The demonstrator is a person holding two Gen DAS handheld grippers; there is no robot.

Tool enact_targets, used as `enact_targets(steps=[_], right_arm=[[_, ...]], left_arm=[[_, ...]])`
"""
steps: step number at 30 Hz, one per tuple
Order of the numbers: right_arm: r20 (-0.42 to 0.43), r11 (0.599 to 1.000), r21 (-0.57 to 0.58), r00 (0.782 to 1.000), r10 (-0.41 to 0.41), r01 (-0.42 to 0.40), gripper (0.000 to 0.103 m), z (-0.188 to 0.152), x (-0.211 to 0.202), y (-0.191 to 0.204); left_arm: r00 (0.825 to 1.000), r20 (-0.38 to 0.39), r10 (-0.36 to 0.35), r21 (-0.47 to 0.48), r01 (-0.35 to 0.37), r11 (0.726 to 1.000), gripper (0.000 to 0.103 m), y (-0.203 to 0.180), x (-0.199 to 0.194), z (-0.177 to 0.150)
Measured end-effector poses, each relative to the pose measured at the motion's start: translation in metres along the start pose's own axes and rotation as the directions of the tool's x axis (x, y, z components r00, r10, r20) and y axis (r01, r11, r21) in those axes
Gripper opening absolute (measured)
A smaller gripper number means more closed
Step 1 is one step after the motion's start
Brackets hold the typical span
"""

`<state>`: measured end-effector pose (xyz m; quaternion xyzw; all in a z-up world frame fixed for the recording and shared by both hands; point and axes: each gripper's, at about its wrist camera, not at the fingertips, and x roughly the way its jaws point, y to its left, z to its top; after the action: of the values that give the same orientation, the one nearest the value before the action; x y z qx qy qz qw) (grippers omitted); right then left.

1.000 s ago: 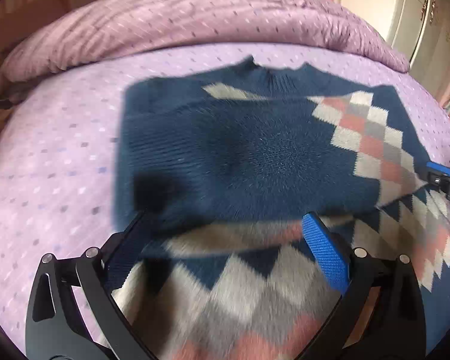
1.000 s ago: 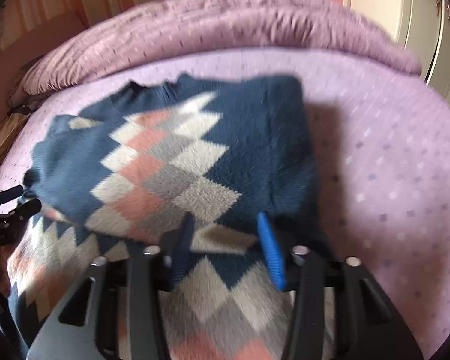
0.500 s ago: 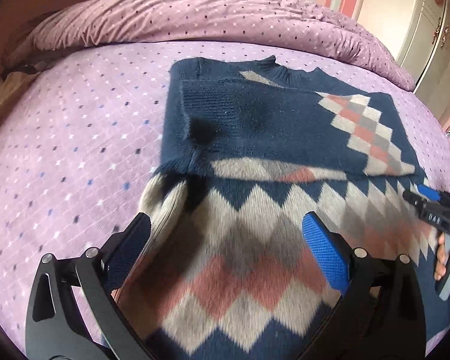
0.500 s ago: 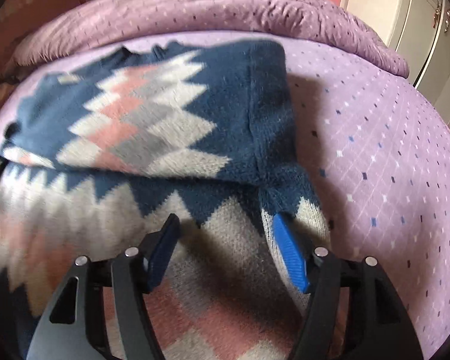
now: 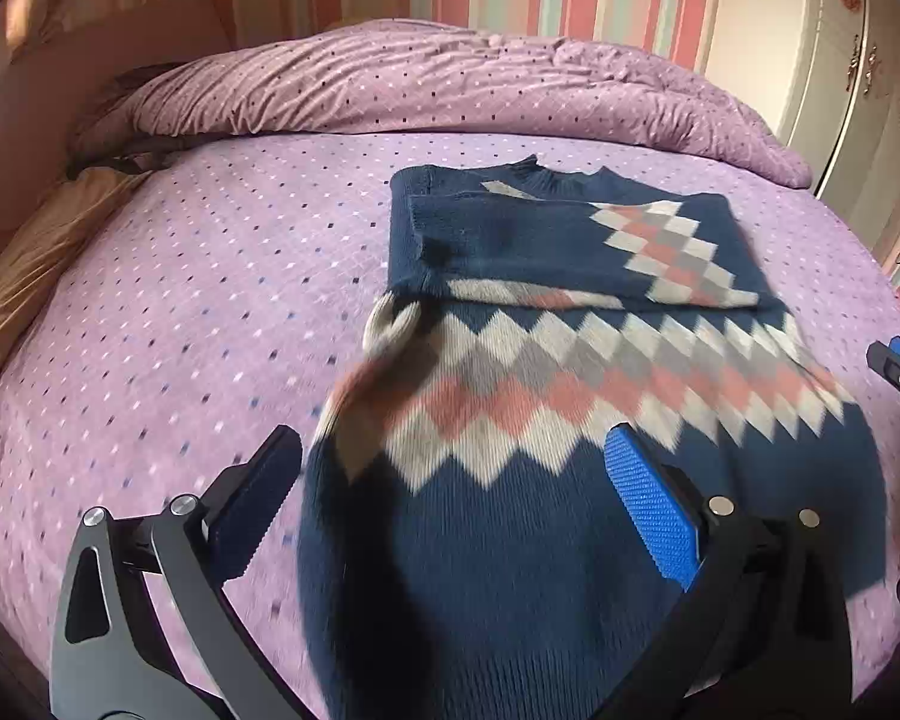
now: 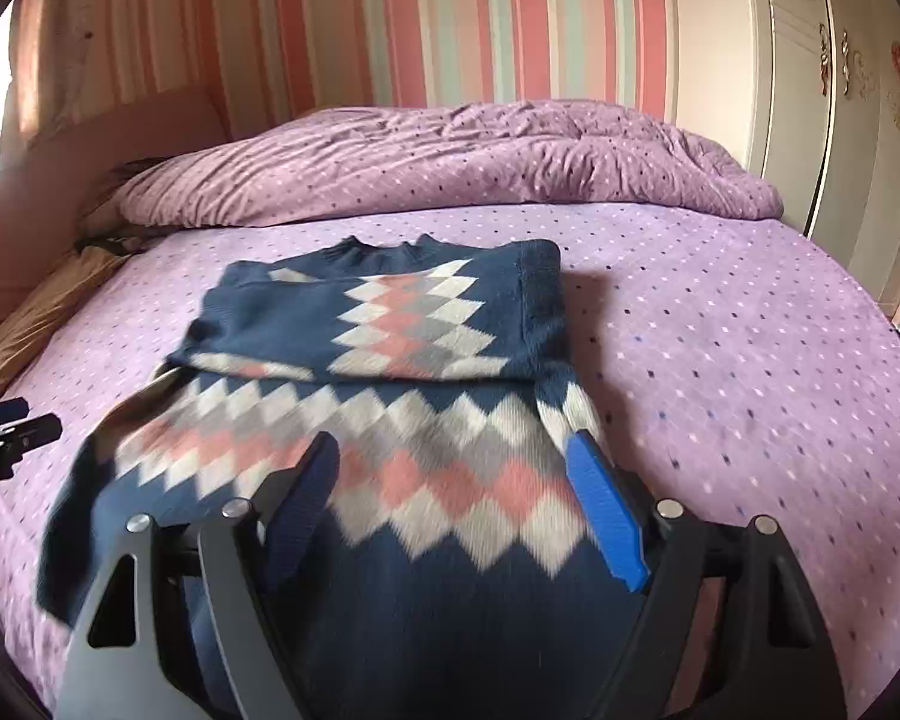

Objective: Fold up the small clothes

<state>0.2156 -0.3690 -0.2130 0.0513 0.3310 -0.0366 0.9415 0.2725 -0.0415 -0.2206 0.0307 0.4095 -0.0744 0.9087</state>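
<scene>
Both grippers hang above the near end of the navy sweater [image 5: 510, 540], and neither holds anything: the left gripper [image 5: 456, 510] has its fingers spread wide over the near left part of the knit, and the right gripper [image 6: 456, 510] stands just as wide apart over the near right part. That garment lies flat on the purple dotted bedsheet [image 5: 180, 330], collar at the far end, with its sleeves folded across the chest so they stack into a neat band. My reading is that the sleeves were laid inward to make a rectangle, and the grippers sit at the hem corners ready to bring it up toward the collar. No brand, label or writing can be read on the sweater or elsewhere
</scene>
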Motion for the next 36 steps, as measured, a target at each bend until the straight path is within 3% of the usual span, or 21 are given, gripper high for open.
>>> enact_targets(steps=[4,10,13,24,27,31,36], right_arm=[[-0.008,1.000,-0.005,1.000,0.009,-0.009,0.079,-0.026,-0.037,0.006],[-0.072,1.000,0.015,0.997,-0.008,0.010,0.079,-0.071,-0.053,0.006],[-0.083,1.000,0.026,0.997,-0.010,0.012,0.079,-0.081,-0.058,0.008],[-0.050,0.999,0.034,0.999,-0.014,0.016,0.079,-0.084,-0.078,0.022],[-0.048,0.999,0.037,0.999,-0.020,0.022,0.079,-0.084,-0.082,0.022],[-0.042,0.999,0.039,0.999,-0.034,0.036,0.079,-0.085,-0.088,0.020],[-0.034,0.998,0.044,0.999,-0.037,0.038,0.079,-0.083,-0.093,0.020]], left_arm=[[1.000,-0.003,0.020,0.015,-0.020,1.000,0.100,0.001,-0.027,-0.030],[0.994,-0.064,-0.085,-0.055,0.081,0.995,0.100,0.024,-0.027,-0.085],[0.988,-0.113,-0.101,-0.066,0.094,0.993,0.100,0.034,-0.021,-0.105],[0.984,-0.102,-0.146,-0.148,0.130,0.980,0.100,0.078,-0.026,-0.127],[0.981,-0.119,-0.150,-0.146,0.132,0.981,0.100,0.081,-0.020,-0.130],[0.963,-0.170,-0.209,-0.169,0.181,0.969,0.100,0.078,-0.008,-0.135],[0.969,-0.151,-0.195,-0.138,0.175,0.975,0.100,0.071,-0.014,-0.139]])
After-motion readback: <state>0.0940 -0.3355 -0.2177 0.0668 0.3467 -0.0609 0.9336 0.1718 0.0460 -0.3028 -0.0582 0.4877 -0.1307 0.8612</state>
